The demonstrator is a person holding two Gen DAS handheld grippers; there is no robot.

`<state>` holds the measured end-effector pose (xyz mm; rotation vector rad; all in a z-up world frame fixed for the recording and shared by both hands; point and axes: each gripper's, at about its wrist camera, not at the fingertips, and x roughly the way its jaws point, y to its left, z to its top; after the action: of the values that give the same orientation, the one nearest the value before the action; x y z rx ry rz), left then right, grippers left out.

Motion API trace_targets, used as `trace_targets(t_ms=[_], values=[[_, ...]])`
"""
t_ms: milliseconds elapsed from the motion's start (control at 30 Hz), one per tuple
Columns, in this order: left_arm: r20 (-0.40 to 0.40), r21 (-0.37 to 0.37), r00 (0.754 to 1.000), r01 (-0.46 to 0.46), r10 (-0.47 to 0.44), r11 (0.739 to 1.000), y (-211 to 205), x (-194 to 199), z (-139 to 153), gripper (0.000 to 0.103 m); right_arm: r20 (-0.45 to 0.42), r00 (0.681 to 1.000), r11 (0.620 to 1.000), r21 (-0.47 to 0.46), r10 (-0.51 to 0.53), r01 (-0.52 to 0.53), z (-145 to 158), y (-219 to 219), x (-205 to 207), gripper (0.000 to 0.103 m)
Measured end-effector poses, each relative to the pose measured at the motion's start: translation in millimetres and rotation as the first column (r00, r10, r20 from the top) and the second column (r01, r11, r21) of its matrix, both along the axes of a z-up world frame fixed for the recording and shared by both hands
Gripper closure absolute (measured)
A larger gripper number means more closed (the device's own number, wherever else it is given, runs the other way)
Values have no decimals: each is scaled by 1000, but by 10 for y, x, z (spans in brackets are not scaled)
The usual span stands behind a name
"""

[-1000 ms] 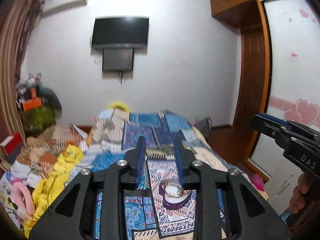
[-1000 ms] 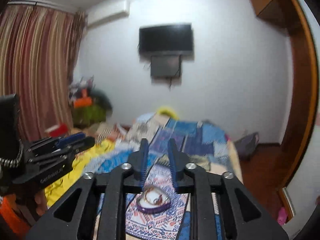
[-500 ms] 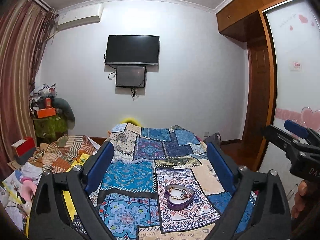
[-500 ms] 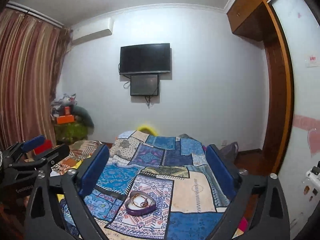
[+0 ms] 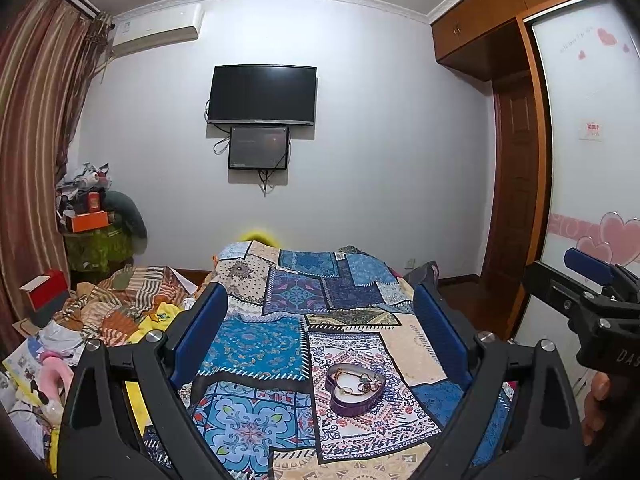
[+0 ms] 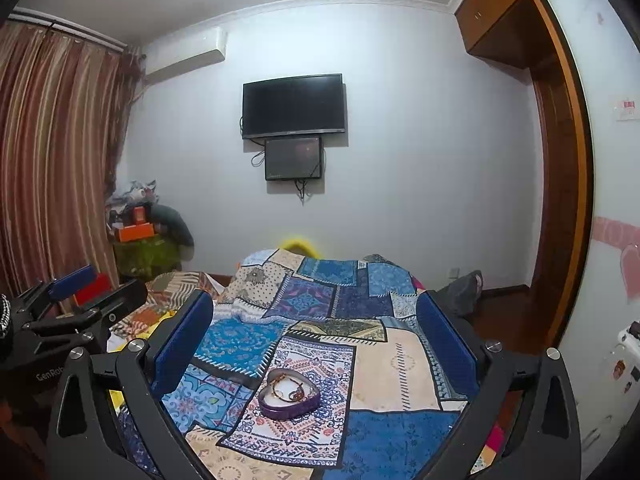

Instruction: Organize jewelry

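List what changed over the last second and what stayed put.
Both grippers, left gripper and right gripper, went from nearly closed to wide open and hold nothing. The purple heart-shaped jewelry box stayed on the patchwork bedspread, jewelry inside.

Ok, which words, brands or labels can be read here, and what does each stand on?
"DAS", cut off at the frame edge: on the right gripper body, left wrist view.
"GenRob", cut off: on the left gripper body, right wrist view.
Pink script on the wardrobe door: too small to read.
Red wall sticker: blurred, unreadable.
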<state>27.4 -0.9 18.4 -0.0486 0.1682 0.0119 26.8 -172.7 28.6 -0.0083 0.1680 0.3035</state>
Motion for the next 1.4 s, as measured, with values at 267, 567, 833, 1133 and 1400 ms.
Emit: trace_targets(t_ms=[267, 567, 833, 1133, 1400], values=[[-12, 1, 1000, 6, -6, 1000, -11, 44, -22, 9, -8, 1000, 1000, -3, 3, -3, 7, -18, 15, 2], [-18, -1, 1000, 12, -12, 1000, -16, 62, -25, 9, -11, 1000, 1000, -3, 4, -4, 16, -19, 14, 2], [-22, 0, 1000, 17, -17, 1000, -50, 52, -47, 9, -11, 1000, 1000, -3, 4, -4, 15, -15, 19, 2], [-31, -14, 999, 24, -24, 1000, -32, 70, -40, 9, -11, 1000, 1000, -5, 3, -3, 26, -23, 14, 2], [-38, -38, 999, 25, -26, 999, 14, 89, -32, 9, -13, 1000, 1000, -3, 2, -2, 39, -37, 20, 2]])
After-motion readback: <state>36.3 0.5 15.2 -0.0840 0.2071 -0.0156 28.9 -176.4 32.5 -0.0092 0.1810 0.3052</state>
